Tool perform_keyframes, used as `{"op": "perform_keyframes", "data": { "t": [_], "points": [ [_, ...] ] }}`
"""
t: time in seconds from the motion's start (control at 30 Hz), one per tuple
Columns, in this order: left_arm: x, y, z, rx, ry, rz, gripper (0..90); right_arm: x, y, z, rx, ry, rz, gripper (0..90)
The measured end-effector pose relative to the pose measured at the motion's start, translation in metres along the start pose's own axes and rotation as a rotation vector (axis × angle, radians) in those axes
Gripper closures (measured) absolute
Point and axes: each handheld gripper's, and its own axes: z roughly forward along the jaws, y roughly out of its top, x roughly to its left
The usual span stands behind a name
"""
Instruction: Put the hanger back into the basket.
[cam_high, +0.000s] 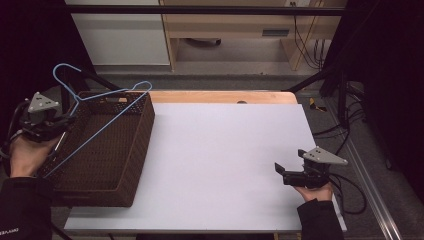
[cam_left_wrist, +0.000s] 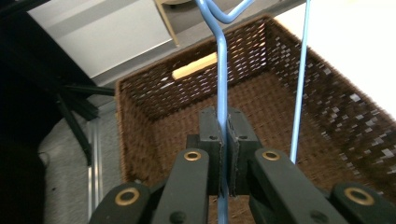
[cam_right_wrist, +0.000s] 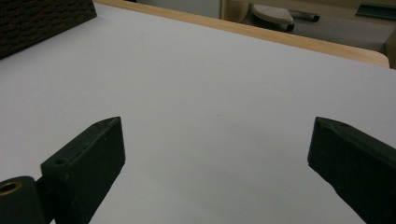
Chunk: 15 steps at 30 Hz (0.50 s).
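We are pinching the hanger (cam_left_wrist: 221, 60) wire between our left gripper's (cam_left_wrist: 223, 140) closed pads, over the basket (cam_left_wrist: 154, 93); our right gripper (cam_right_wrist: 215, 154) is gaping wide, holding nothing.

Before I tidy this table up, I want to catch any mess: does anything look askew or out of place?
Only the blue wire hanger: it sits tilted across the brown wicker basket, its hook poking past the far rim, pinched in the left tongs. Nothing looks spilled or damaged.
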Motion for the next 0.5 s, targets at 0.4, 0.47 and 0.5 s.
{"op": "perform_keyframes", "data": {
  "t": [0.4,0.47,0.5],
  "points": [
    [0.003,-0.014,0.015,0.047,0.036,0.017,86.6,0.000,0.000,0.001,0.002,-0.004,-0.002,4.5],
    [0.002,-0.017,0.019,0.058,0.039,0.020,86.6,0.000,0.000,0.001,0.001,-0.001,0.000,4.5],
    [0.000,-0.020,0.024,0.077,0.041,0.031,86.6,0.000,0.000,0.001,0.001,-0.001,0.001,4.5]
  ]
}}
